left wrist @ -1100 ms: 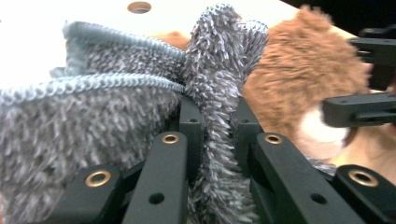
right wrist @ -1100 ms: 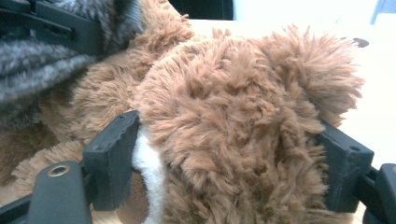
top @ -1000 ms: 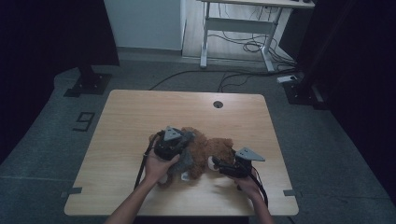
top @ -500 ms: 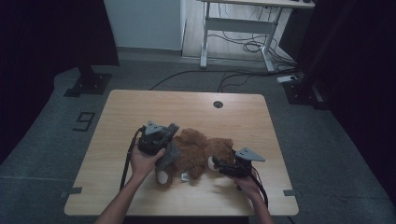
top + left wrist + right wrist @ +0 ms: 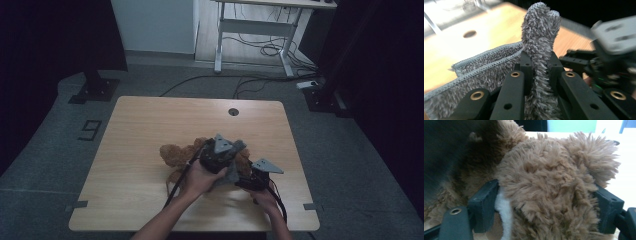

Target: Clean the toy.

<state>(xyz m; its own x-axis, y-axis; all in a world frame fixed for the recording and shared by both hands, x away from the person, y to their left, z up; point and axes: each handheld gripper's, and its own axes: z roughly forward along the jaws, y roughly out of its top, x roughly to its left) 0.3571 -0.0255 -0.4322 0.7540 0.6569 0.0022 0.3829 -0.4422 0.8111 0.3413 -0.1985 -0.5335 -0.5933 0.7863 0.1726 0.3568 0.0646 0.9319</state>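
A brown plush toy (image 5: 176, 153) lies on the wooden table (image 5: 150, 120), near its front middle. My left gripper (image 5: 229, 152) hangs over the toy's right part, shut on a fold of grey fuzzy cloth (image 5: 232, 174). In the left gripper view that cloth (image 5: 540, 27) stands up between the pinched jaws of my left gripper (image 5: 540, 60), and its stitched edge trails off to the left. My right gripper (image 5: 246, 179) sits at the toy's right end. In the right gripper view its wide-set jaws (image 5: 546, 202) press on both sides of the plush toy (image 5: 554, 170); a white patch (image 5: 504, 210) shows by the left jaw.
A round cable hole (image 5: 233, 111) sits at the table's far middle. Black cables trail from both grippers toward the front edge. Behind the table stand a white desk frame (image 5: 250, 30), floor cables and dark stands. My right gripper (image 5: 584, 62) shows close by in the left gripper view.
My left gripper, still holding the grey cloth, swung from the toy's left side across to the right, close to my right gripper. The right gripper kept its place and grip.
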